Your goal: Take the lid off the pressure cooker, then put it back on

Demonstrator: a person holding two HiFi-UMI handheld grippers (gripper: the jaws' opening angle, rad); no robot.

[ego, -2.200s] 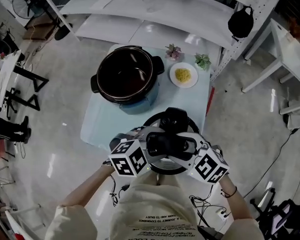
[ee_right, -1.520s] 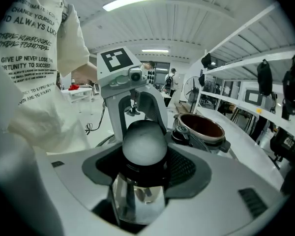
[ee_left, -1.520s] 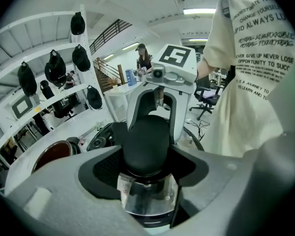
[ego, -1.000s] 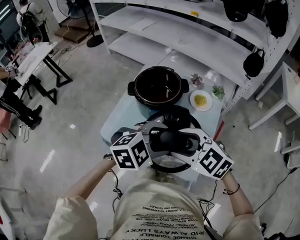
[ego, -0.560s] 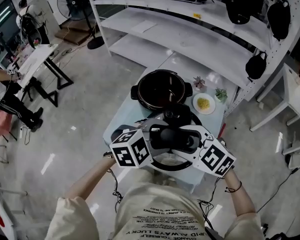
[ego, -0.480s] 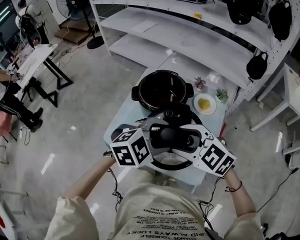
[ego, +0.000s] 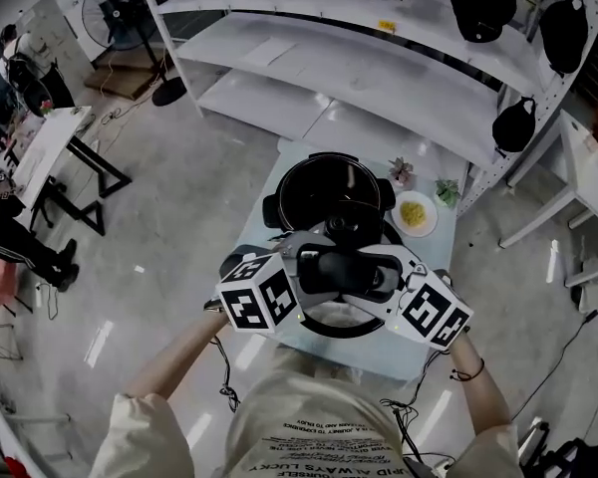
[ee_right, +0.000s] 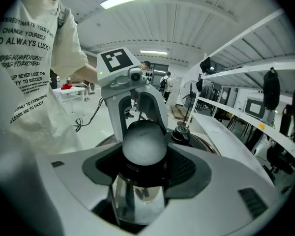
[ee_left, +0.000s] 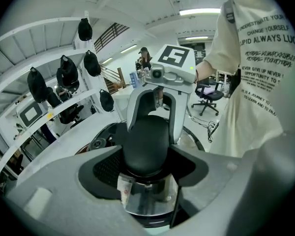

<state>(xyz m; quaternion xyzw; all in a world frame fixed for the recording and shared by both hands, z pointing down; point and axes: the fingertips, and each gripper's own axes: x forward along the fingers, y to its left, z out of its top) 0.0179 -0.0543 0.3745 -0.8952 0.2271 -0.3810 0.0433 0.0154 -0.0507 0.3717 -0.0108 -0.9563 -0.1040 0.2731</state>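
Carried forward since the earlier frame, the round black pressure-cooker lid hung at the near rim of the open black pot, fingers of the left gripper and right gripper clenched on its black knob from opposite sides, likely for balance.

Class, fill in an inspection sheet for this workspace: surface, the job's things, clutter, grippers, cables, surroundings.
Surface: small pale blue table, mostly taken up.
Job's things: pressure cooker stands open on the table; lid is off, held in the air at its near side.
Clutter: plate of yellow food, a pinkish plant and a green plant beside the cooker.
Grippers: left gripper and right gripper have jaws clamped on the lid handle from opposite sides.
Cables: thin wires hang below the person's wrists; a cable crosses the floor.
Surroundings: white shelving with black items hung on it; standing fan.
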